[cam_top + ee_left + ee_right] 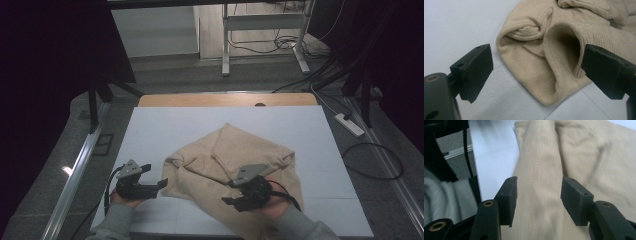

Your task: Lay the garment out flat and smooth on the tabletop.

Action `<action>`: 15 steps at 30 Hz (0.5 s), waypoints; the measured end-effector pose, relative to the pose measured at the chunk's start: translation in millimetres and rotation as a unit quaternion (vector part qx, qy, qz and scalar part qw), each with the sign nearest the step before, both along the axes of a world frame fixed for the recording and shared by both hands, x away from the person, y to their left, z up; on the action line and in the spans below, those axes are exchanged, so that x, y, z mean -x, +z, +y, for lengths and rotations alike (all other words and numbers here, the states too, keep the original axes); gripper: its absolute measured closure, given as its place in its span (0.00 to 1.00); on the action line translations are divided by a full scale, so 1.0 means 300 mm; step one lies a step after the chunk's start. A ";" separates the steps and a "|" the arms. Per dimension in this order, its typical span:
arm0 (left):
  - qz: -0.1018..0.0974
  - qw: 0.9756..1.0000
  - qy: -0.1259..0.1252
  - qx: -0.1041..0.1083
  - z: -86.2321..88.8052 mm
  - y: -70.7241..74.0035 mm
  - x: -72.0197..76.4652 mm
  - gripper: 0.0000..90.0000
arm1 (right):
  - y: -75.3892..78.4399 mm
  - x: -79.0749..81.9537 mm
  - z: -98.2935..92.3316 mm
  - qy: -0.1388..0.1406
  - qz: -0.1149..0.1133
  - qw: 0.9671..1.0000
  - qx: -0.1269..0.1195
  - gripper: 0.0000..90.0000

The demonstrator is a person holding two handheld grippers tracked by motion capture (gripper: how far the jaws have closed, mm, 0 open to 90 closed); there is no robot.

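Note:
A beige knitted sweater (235, 150) lies crumpled on the white table cover (165, 130). My left gripper (161, 183) rests at the sweater's left edge. In the left gripper view the left gripper (537, 60) is open wide, facing a ribbed cuff opening (564, 42) of the sweater (524, 75), and its pads touch nothing. My right gripper (229, 201) hovers over the sweater's near part. In the right gripper view the right gripper (540, 183) is open, and a long fold of the sweater (539, 157) runs under the gap without the pads pressing on it.
A wooden table edge (225, 100) shows behind the white cover. On the floor to the right lie a power strip (350, 125) and cables. Metal rails run along both sides. A desk frame (226, 45) stands farther back.

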State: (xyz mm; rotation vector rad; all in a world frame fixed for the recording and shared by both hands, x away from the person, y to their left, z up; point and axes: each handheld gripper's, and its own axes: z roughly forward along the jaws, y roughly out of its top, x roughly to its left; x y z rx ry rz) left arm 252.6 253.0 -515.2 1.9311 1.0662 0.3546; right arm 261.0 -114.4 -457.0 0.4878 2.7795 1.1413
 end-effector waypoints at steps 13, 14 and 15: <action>-0.002 1.000 0.000 0.000 0.003 0.001 0.003 0.12 | -0.128 -0.036 0.311 0.036 -0.028 0.997 0.064 0.50; -0.002 1.000 0.000 0.000 0.003 0.001 0.003 0.12 | -0.136 -0.044 0.316 0.032 -0.030 0.997 0.068 0.50; -0.002 1.000 0.000 0.000 0.003 0.001 0.003 0.12 | -0.136 -0.044 0.316 0.032 -0.030 0.997 0.068 0.50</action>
